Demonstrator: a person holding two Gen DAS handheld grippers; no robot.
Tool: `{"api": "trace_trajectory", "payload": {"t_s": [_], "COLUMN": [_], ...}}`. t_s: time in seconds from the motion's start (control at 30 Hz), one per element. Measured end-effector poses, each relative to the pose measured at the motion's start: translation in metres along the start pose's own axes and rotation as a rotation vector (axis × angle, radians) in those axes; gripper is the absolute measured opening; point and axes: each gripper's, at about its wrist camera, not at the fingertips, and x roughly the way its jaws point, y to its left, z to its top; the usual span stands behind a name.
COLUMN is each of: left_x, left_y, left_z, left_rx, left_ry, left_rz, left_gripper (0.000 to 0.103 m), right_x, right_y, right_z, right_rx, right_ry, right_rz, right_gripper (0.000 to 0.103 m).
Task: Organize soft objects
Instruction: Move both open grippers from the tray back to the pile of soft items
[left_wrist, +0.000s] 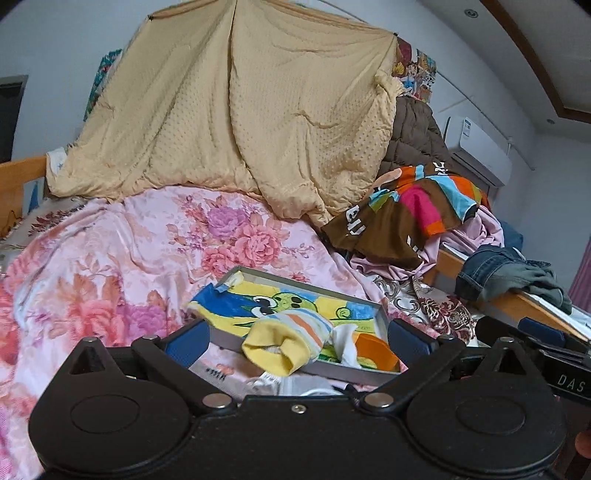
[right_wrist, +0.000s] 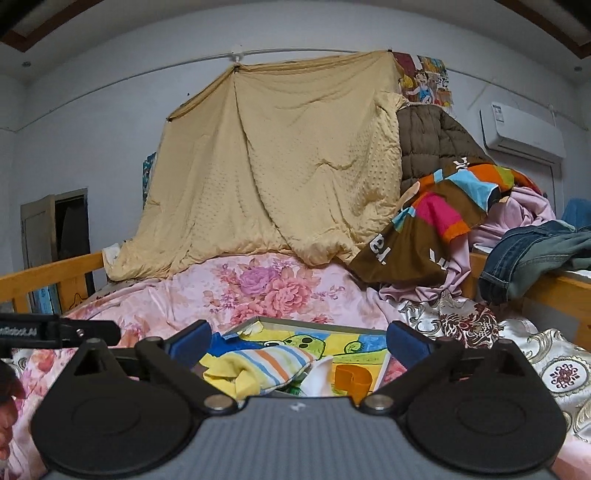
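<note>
on my left wrist view, the black body of the other gripper (left_wrist: 565, 384) at the right edge carries pale capital letters "das", cut off by the frame. on my right wrist view, a black bar of the other gripper (right_wrist: 55, 332) at the left edge reads "nrobot.ai", its start cut off. the brown patchwork cloth (right_wrist: 424, 236) heaped at the right of the bed bears large white letters, partly folded away; i can make out only something like "el" sideways. a small white label (left_wrist: 218, 371) just under the grey tray (left_wrist: 306, 288) holds dark print too blurred to read. the sticker on the air conditioner (right_wrist: 522, 133) is too small to read.
</note>
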Motion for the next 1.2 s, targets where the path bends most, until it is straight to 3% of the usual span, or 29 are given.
{"api": "trace_trajectory", "payload": {"t_s": [0.23, 0.5, 0.87, 1.2], "left_x": [-0.022, -0.022, -0.009, 0.003], "left_y": [0.011, 0.024, 0.032, 0.033], "left_z": [-0.023, -0.046, -0.066, -0.07], "left_rx": [0.012, 0.051, 0.114, 0.198], "left_ry": [0.017, 0.11, 0.215, 0.272], "left_rz": [-0.01, -0.087, -0.131, -0.102], "left_gripper": [0.102, 0.102, 0.102, 0.102], "right_x": [-0.024, -0.04, -0.034, -0.017], "right_y": [0.002, 0.005, 0.025, 0.032], "right_z": [-0.021, -0.047, -0.067, -0.082], "right_rx": [0.032, 0.068, 0.044, 0.021], "right_ry": [0.022, 0.19, 0.39, 0.548], "right_rz": [-0.019, -0.094, -0.055, -0.022], "right_gripper": [0.103, 0.103, 0.103, 0.103]}}
